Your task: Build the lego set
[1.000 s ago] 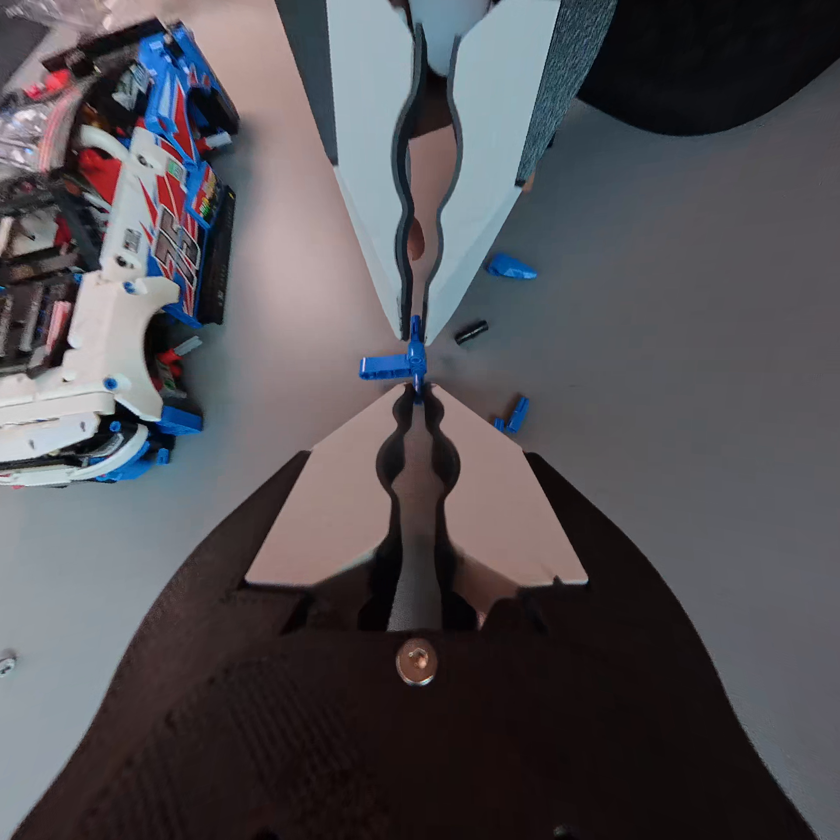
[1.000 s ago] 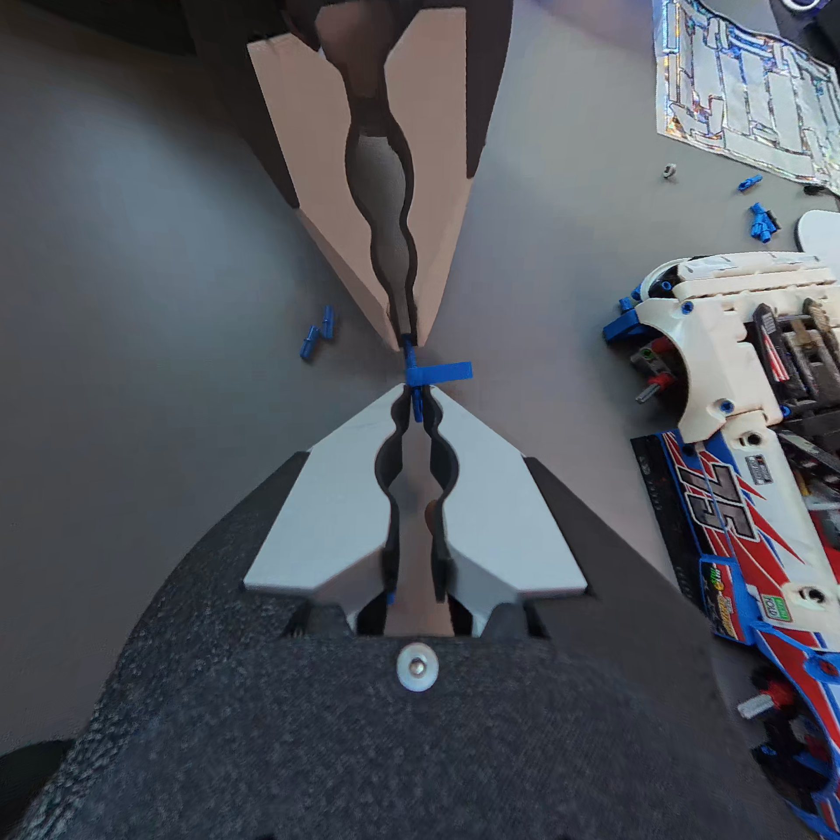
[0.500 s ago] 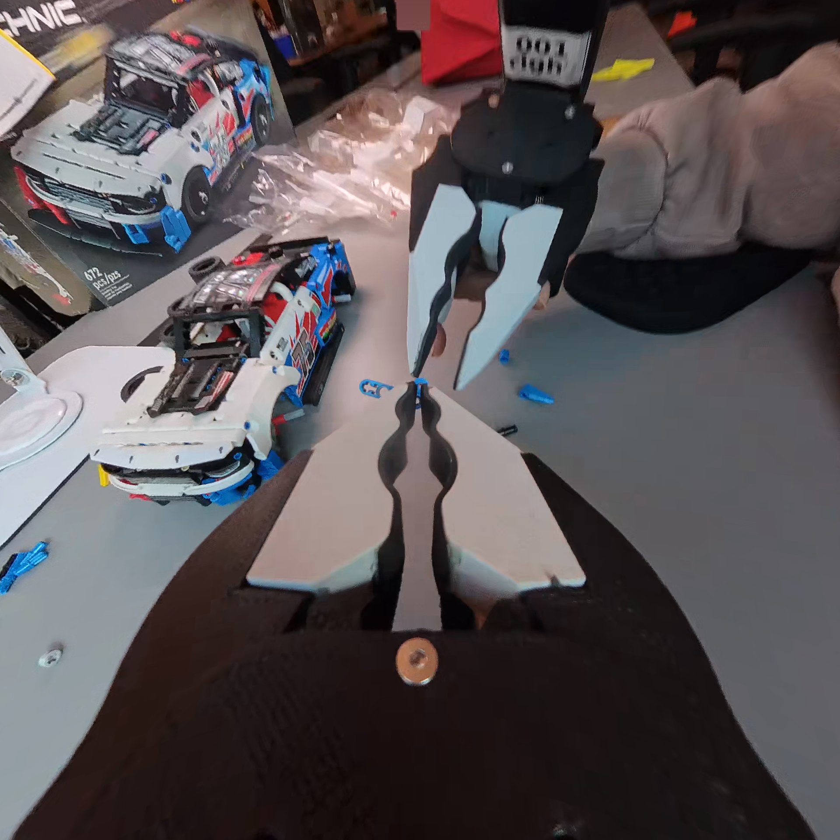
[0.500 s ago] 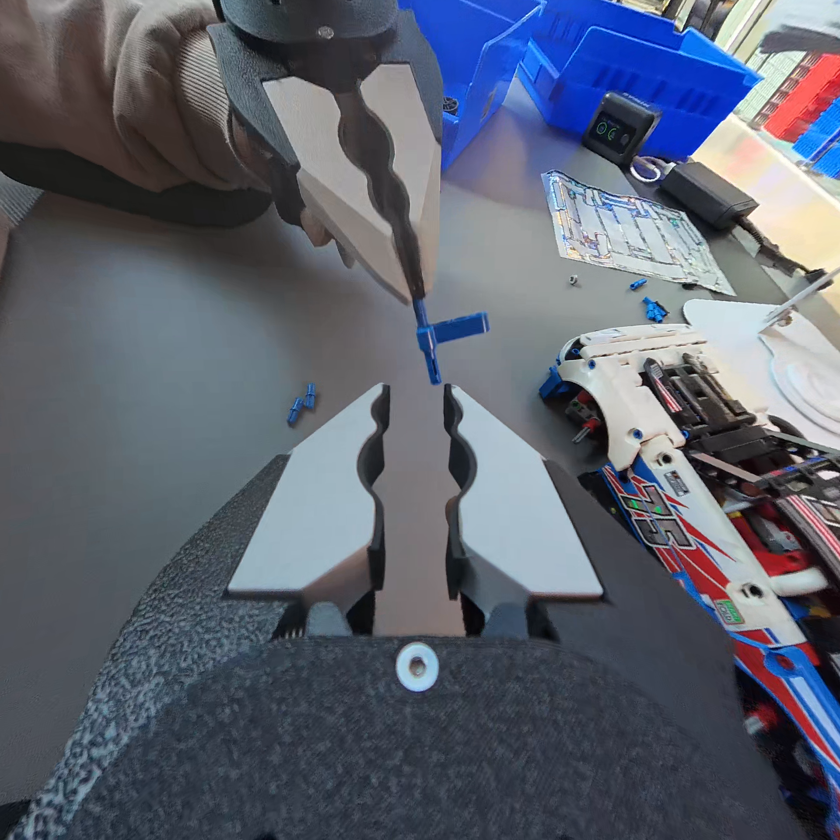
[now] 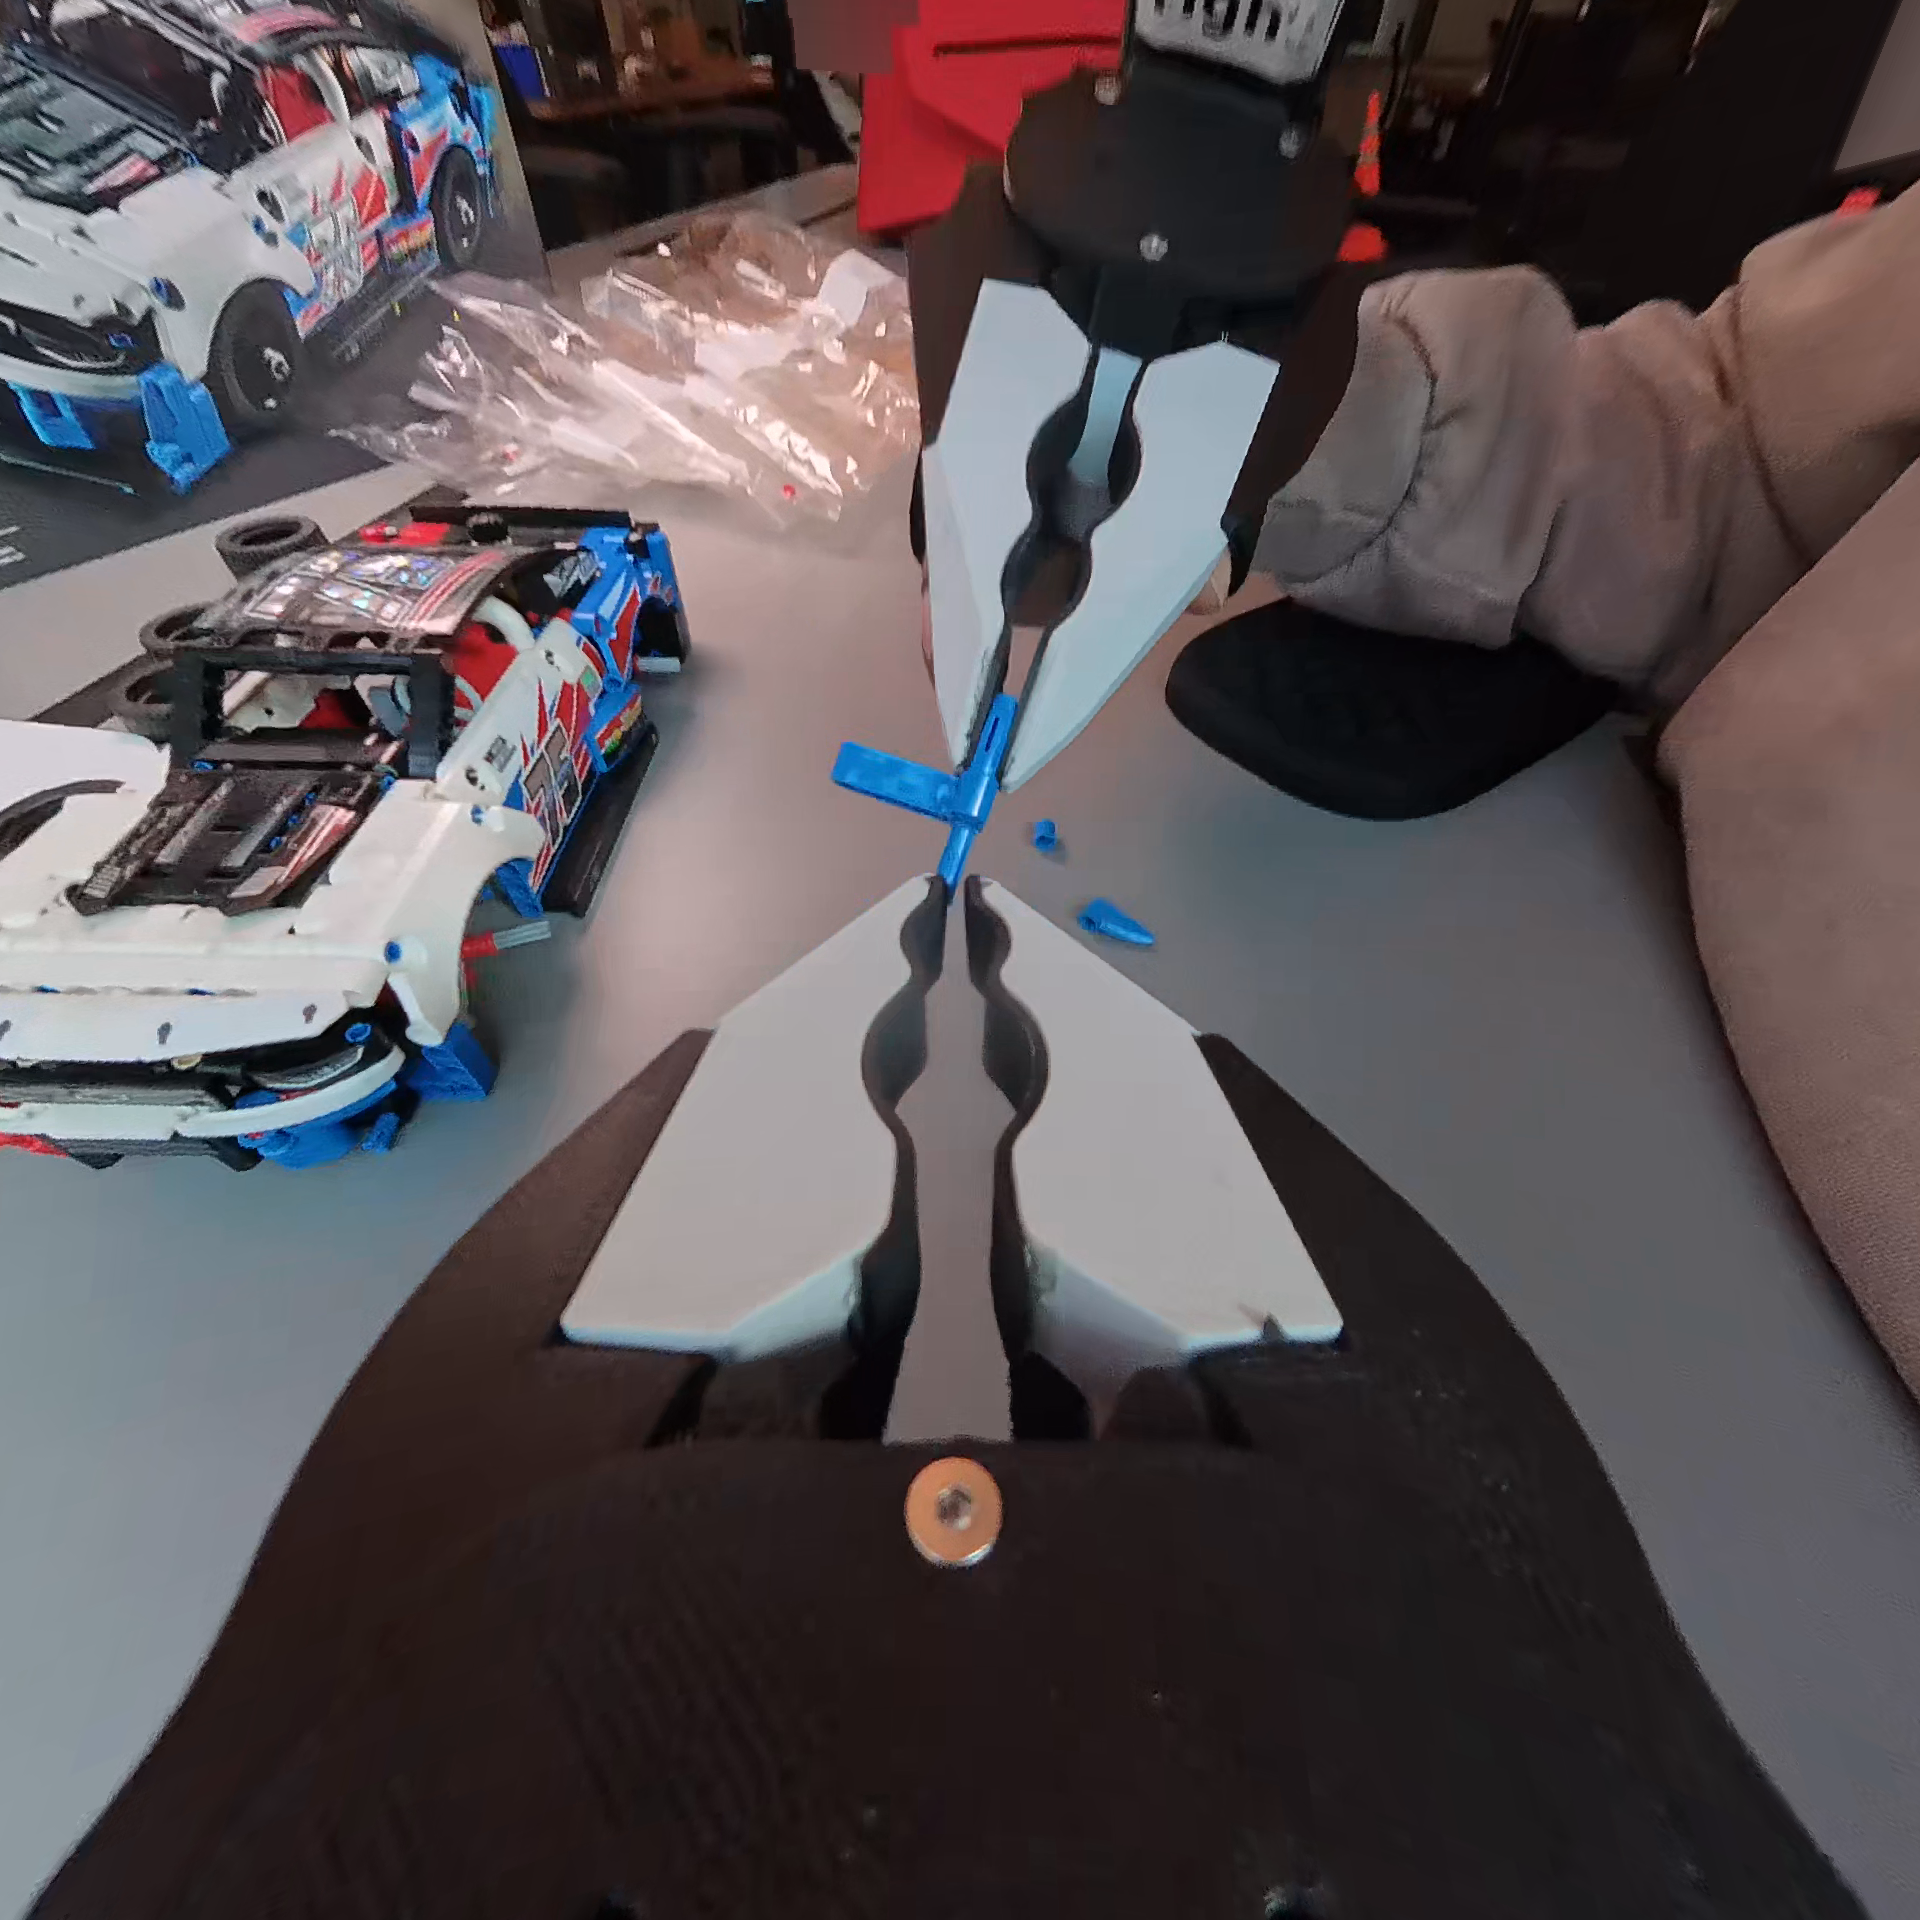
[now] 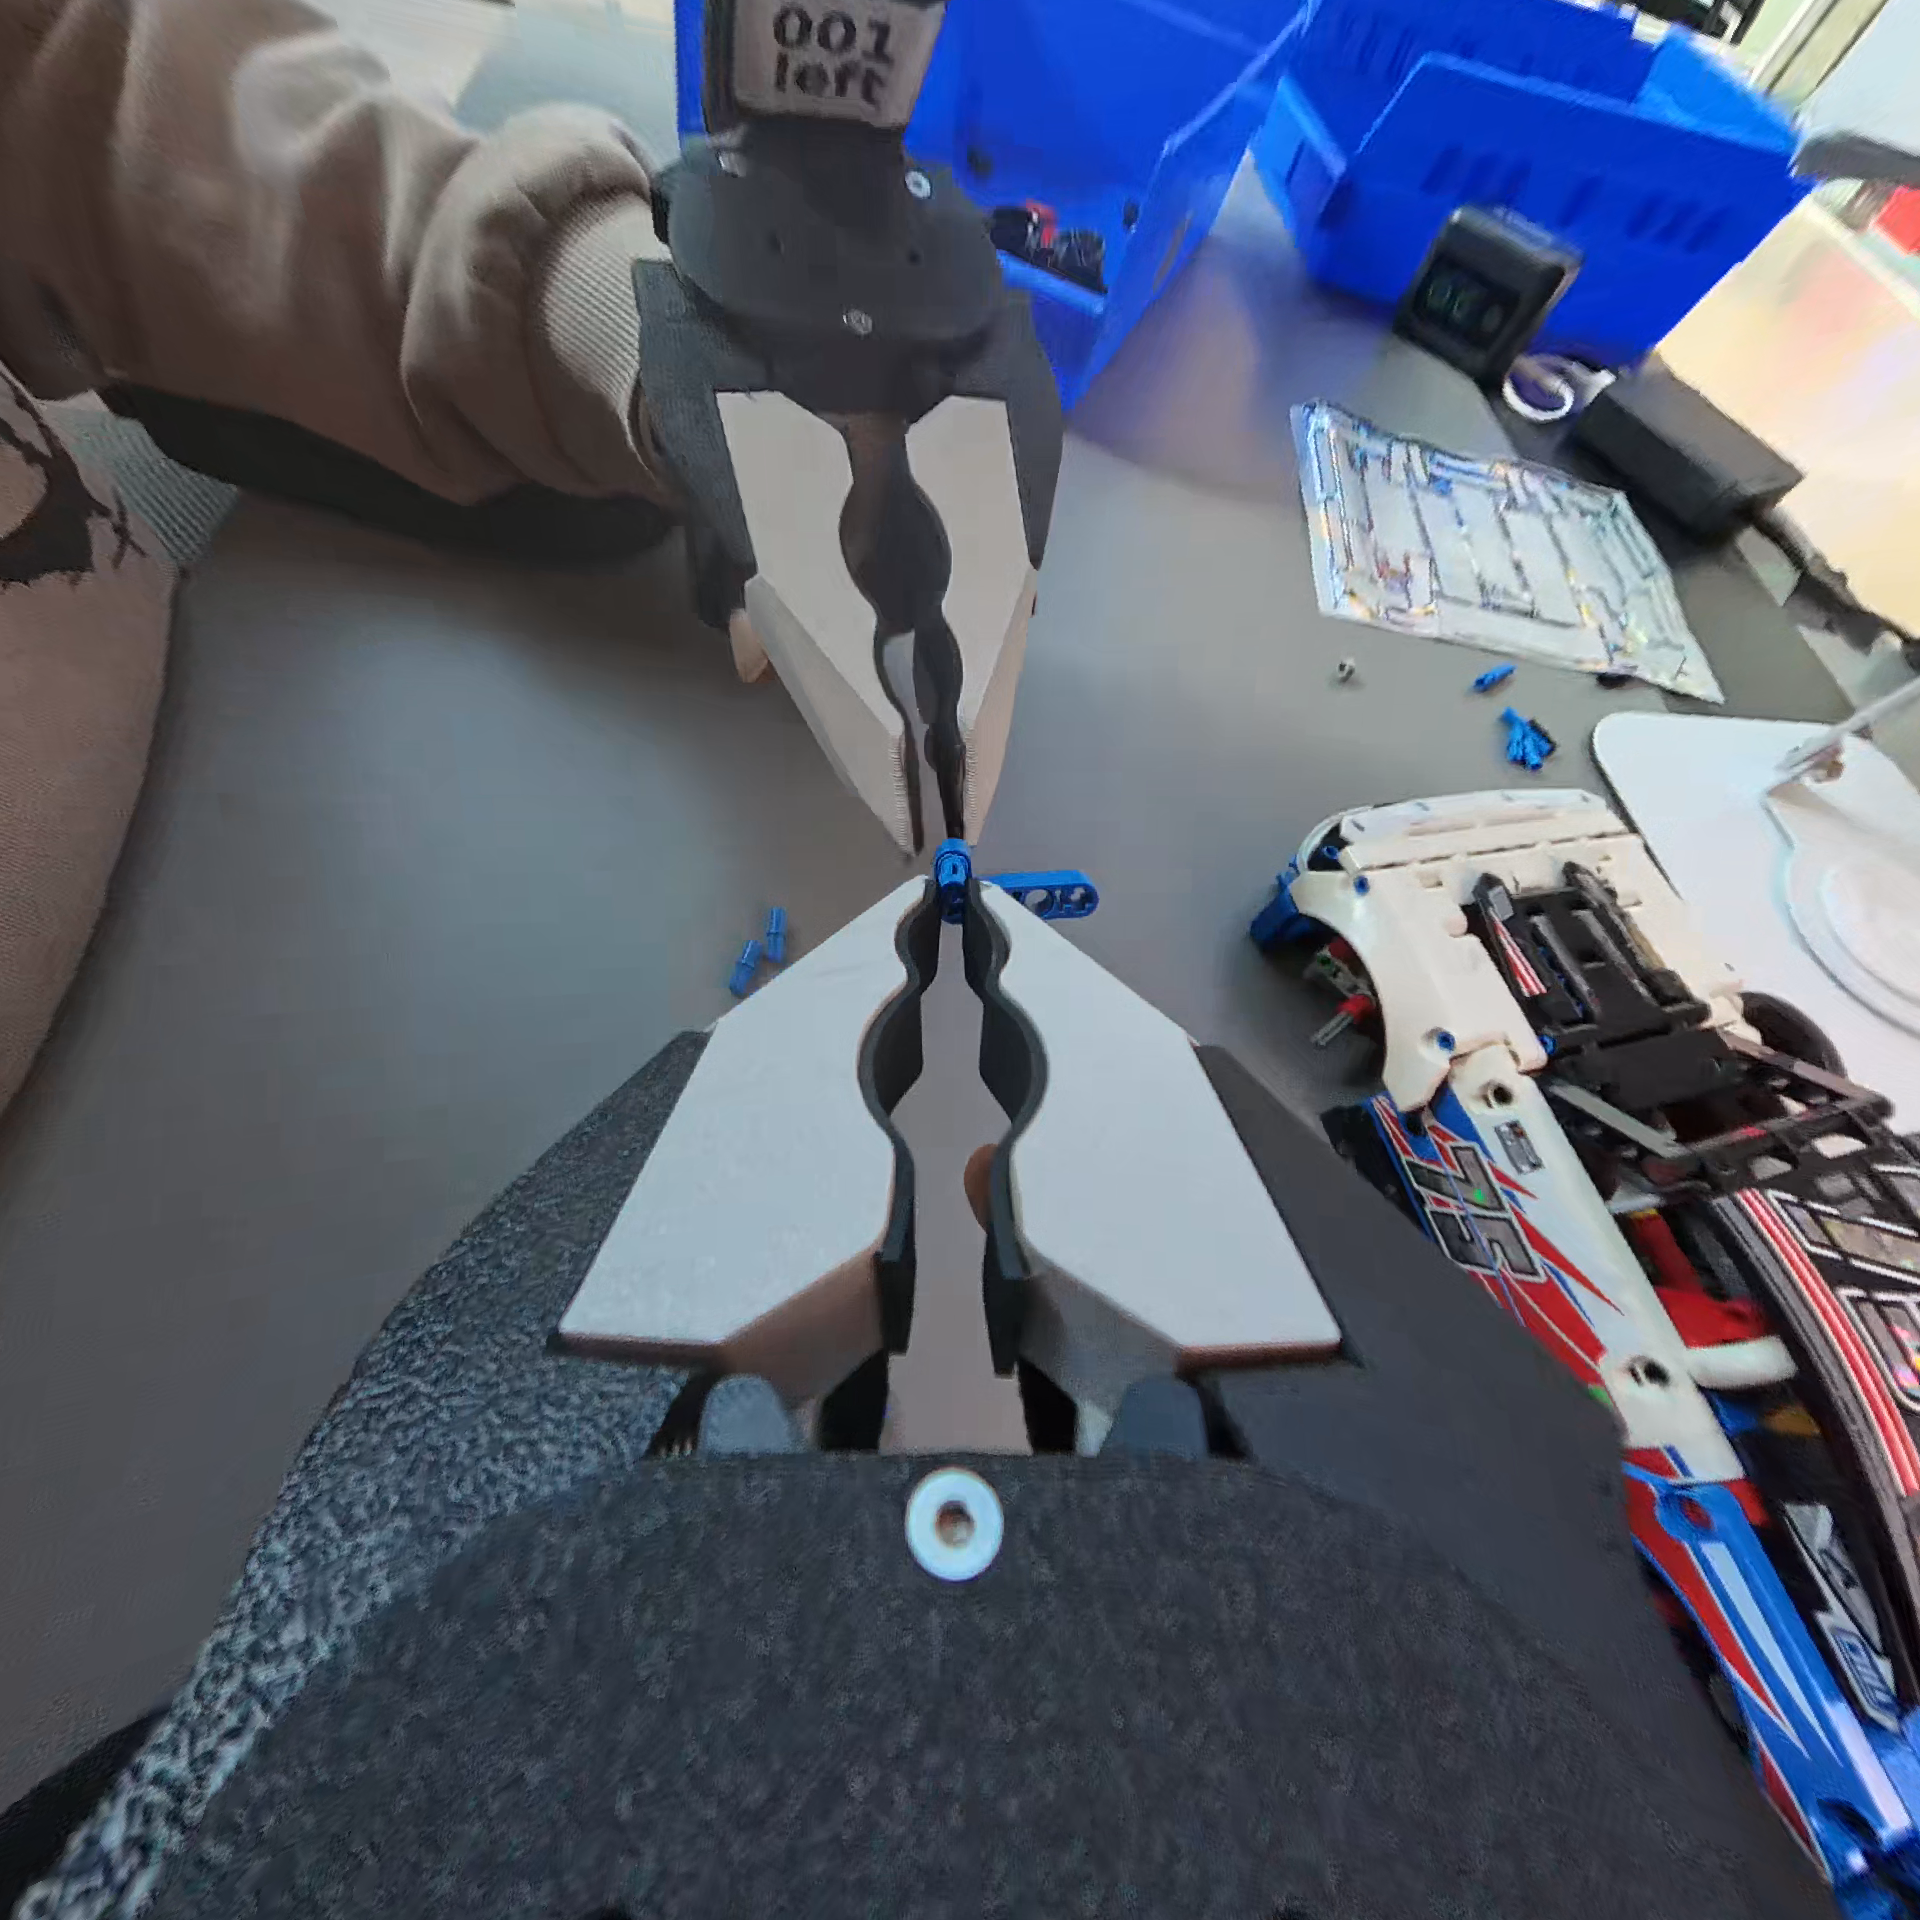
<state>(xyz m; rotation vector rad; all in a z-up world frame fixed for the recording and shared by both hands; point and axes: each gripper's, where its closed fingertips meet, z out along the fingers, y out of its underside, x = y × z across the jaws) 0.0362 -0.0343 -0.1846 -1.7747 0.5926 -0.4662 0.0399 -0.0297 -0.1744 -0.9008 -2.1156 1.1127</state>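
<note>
The grey table point(image 5: 1351, 1091) is bare at the middle. At left stands the car point(image 5: 312, 831). The right gripper point(image 5: 992, 748) is pinched on the blue piece point(image 5: 961, 790). The left gripper point(image 5: 948, 883), narrowly parted, holds nothing; the piece's lower tip is at its gap.

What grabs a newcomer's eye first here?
The two grippers meeting tip to tip above the table: the right gripper pinches a small blue piece, the left gripper just under it. Next, the half-built race car on the left gripper's side.
</note>
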